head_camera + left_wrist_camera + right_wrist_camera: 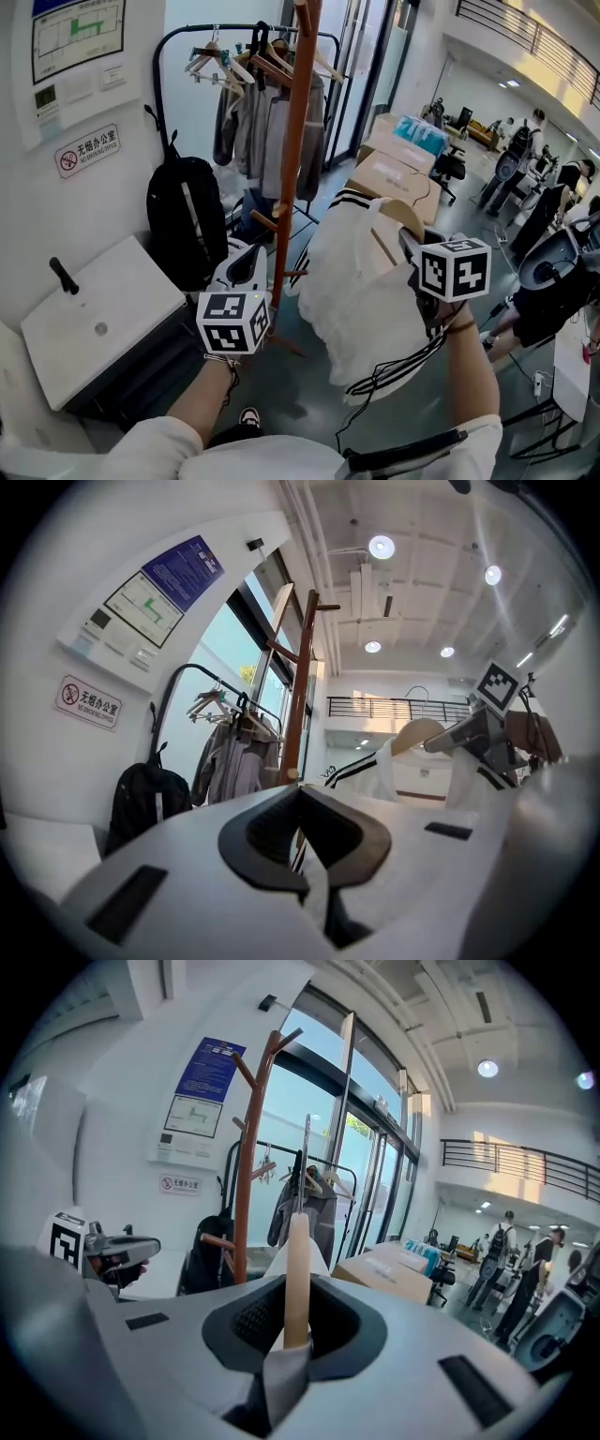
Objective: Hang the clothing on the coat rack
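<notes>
White, soft cloth with black stripes: in the head view the garment (361, 300) hangs on a wooden hanger (401, 217) just ahead of the right tool (410, 244) and droops below it. It looks light and limp. The stiff hanger is therefore the sound place to hold, since the cloth alone would likely slip and bunch. The left tool (247, 265) sits just short of the brown coat rack (295, 141), with the garment off to its right. Far to its left a sign (86, 150) carries a no-smoking mark, Chinese characters and a small line that seems to read "NO SMOKING OFFICE". The print on the poster (78, 33) above it is too small to read.

In the left gripper view, the left tool's jaws meet at the tips with nothing between them. The rack pole stands straight ahead, and the hanger and garment are ahead to the right.

In the right gripper view, the right tool is clamped narrowly on the hanger's wooden bar, which stands upright between its jaws with a fold of cloth beneath. The rack rises ahead and to the left, its upper pegs (281, 1042) bare.
</notes>
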